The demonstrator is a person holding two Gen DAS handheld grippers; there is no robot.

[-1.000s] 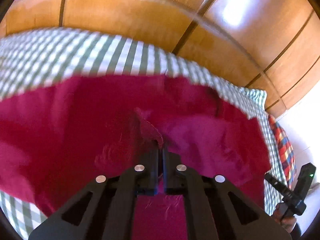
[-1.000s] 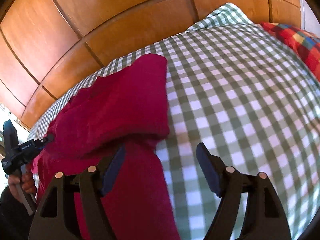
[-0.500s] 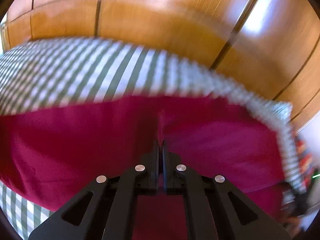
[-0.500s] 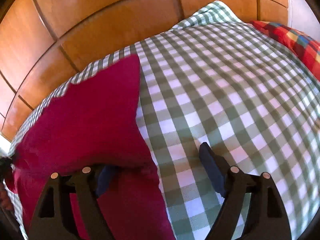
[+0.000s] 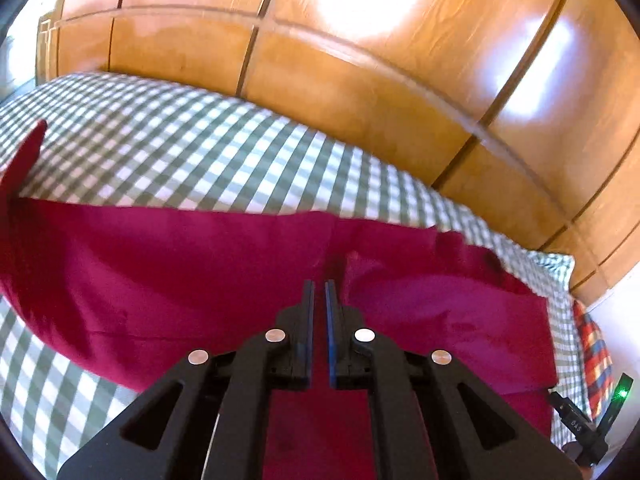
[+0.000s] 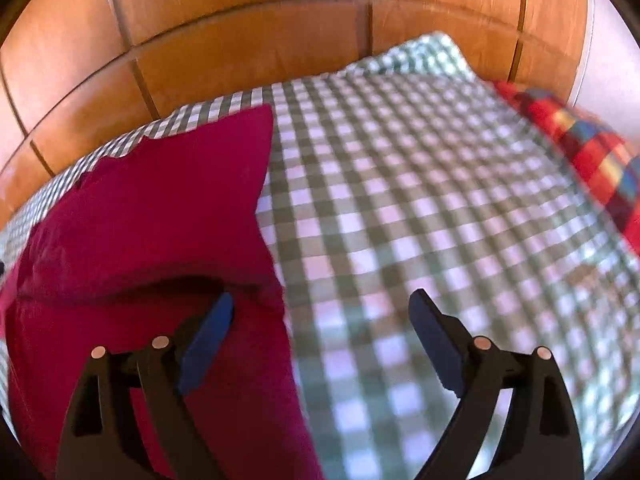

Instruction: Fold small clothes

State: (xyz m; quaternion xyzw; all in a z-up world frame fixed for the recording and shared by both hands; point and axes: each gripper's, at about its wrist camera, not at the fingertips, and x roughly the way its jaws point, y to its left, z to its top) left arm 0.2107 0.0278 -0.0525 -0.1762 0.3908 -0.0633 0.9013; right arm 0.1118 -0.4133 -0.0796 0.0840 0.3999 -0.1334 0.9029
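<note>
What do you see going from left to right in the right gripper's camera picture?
Dark red cloth → green checked bedsheet → bright plaid fabric at the right edge.

Green-checked bedsheet point(image 6: 420, 208), wooden panelled headboard point(image 5: 360, 80) behind, red plaid pillow point(image 6: 592, 152) at side

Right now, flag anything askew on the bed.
The red garment is not flat: one corner sticks up at its far left end, and a rumpled ridge sits beside the left gripper.
</note>
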